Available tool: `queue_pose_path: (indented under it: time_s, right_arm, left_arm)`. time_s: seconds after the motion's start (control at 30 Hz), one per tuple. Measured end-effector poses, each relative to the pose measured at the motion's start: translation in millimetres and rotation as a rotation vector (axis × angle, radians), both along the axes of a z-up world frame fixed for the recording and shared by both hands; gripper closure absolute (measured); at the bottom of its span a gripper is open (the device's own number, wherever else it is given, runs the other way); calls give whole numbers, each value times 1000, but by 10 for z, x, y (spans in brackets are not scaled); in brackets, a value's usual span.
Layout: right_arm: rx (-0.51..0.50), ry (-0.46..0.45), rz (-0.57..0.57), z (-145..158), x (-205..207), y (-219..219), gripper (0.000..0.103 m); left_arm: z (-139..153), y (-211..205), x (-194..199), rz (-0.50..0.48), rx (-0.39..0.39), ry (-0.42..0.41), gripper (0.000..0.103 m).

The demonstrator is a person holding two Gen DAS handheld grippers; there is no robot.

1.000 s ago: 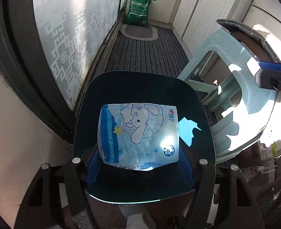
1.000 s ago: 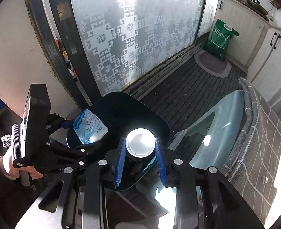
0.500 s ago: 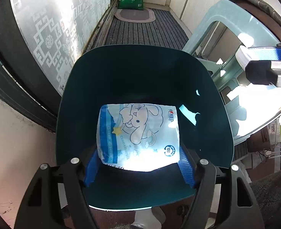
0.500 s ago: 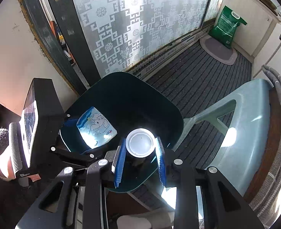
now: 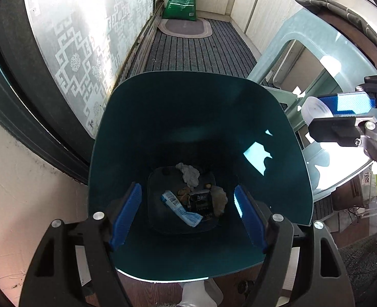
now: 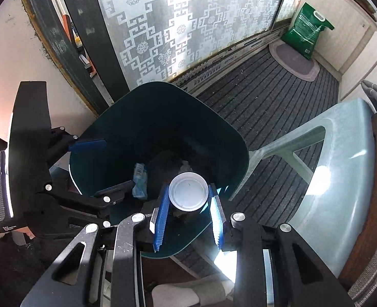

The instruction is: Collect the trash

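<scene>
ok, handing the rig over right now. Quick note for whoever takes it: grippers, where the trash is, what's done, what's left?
Left gripper: empty, jaws opening, above the dark green bin. The blue-and-white wrapper lies at the bin bottom with crumpled tissue and other scraps.
Right gripper: shut on a white plastic cup, held over the near rim of the bin.
Done: wrapper is binned.
Left: bring the cup further over the opening if needed, release it, then pull both grippers clear. No other loose trash is clearly visible on the striped floor mat.
</scene>
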State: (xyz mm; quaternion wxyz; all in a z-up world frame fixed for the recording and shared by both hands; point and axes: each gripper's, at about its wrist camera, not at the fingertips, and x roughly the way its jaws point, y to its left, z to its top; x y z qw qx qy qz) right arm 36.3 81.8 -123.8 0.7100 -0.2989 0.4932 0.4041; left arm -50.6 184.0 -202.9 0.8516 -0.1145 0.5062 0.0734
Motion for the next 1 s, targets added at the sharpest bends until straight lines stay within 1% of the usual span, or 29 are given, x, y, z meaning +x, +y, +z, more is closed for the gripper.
queue_pose_path:
  time_s: [0.07,0.27,0.37,0.57,0.67,0.7,0.8,0.9,1.0]
  right_arm:
    - [-4,4,1,-24,8,-4,72]
    - [-22,11,10,-96,2,16,72]
    - [-32,19,12,-151,5,19,72]
    - [-44,45,33,-240,-36,49,71]
    - [-42,56,40,-258,-64,57,62]
    - [-39,58,44,-265,-74,54,60]
    - [-23,58,54,-240,-118,66,60]
    - [-4,52,62,-181,-164,63,60]
    - [21,39,59,-109,-197,31,60]
  left_arm:
    - [51,15,-18,9,3,-24,26]
    - [221,103,-88,45,-11,-95,47]
    - [296,124,-106,51,-12,-123,53]
    - [488,123,-187,66,-17,-193,53]
    - [585,146,-223,78,-26,-230,53]
    - [615,155,-236,80,-29,-240,54]
    - [735,120,-249,82,-20,-270,54]
    - [851,107,-301,74,-27,-297,52]
    - [1025,100,-374,75,-17,-346,52]
